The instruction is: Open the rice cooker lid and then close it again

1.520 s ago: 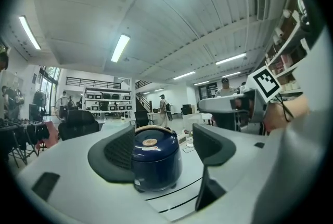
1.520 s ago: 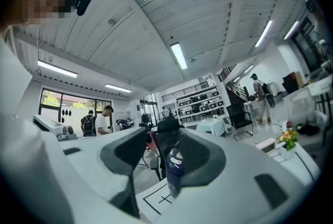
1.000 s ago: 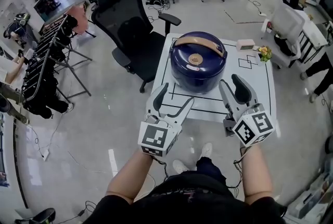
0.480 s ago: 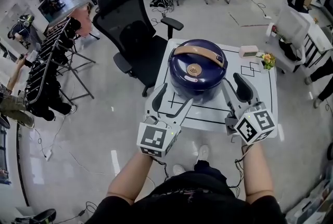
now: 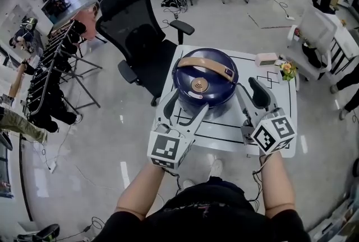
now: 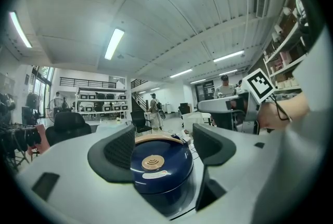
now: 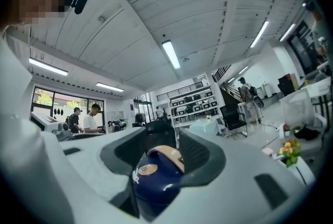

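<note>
A large open workroom with a grey floor holds a small white table point(image 5: 280, 142) marked with black lines, and the person stands at its near edge, a gripper in each hand.

The left gripper point(image 5: 188, 103) has its jaws spread wide and grips nothing. In the left gripper view point(image 6: 163, 146) the gap between its dark pads frames the rice cooker point(image 6: 157, 167), which sits beyond the tips. The right gripper point(image 5: 251, 91) is likewise wide apart and empty. Its own view point(image 7: 160, 153) shows the same cooker point(image 7: 155, 180) low in the gap, seen from the right side. From the head view both grippers reach over the near edge of the table, the left one close to the cooker's front left, the right one just beside its right flank. Whether either jaw touches the pot, I cannot tell.

The dark blue rice cooker point(image 5: 205, 86) stands towards the table's far left part, its lid down, a tan handle point(image 5: 205, 64) lying across the top and a round gold vent point(image 5: 198, 86) in the lid's middle.

Right of it on the table lie a small pale box point(image 5: 265, 59) and a little bunch of flowers point(image 5: 288, 70). A black office chair point(image 5: 136, 30) stands on the floor beyond the table's left side.
</note>
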`<state>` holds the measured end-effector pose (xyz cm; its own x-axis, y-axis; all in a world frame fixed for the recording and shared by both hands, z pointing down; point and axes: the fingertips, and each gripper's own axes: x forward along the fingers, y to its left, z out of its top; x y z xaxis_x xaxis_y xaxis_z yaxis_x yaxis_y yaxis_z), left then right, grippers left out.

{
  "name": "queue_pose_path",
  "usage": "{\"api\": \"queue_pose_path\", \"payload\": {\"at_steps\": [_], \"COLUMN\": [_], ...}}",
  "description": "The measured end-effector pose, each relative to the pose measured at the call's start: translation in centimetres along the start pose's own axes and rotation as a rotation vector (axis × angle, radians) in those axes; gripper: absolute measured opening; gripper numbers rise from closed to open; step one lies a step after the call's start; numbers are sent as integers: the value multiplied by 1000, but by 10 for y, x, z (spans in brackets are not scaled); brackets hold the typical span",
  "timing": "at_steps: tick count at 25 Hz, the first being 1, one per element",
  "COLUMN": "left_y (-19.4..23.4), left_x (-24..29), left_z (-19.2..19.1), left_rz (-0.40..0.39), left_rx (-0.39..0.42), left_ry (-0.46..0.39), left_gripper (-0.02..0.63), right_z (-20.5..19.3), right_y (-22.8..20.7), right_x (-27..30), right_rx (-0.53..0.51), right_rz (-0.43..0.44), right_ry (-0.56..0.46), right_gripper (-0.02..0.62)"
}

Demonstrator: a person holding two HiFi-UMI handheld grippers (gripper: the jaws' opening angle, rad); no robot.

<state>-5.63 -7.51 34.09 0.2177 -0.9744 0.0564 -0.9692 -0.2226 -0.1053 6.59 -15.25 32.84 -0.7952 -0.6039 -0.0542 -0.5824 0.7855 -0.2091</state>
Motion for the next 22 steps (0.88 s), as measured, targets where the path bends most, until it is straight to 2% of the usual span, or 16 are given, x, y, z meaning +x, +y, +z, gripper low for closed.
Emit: {"api": "queue_pose_path", "payload": {"at_steps": [13, 22], "left_y": [-8, -10], "left_x": [56, 67], "left_z": [15, 26], "left_rz": [55, 83], "left_rx": [14, 84], "left_ry": [-21, -20], "left_gripper": [336, 337], "right_z": [17, 29], "right_y": [-46, -56], "right_x": [22, 30], "right_rx": [-17, -20], "right_rz": [72, 111], "right_ry": [6, -14], "right_gripper": [183, 183]}}
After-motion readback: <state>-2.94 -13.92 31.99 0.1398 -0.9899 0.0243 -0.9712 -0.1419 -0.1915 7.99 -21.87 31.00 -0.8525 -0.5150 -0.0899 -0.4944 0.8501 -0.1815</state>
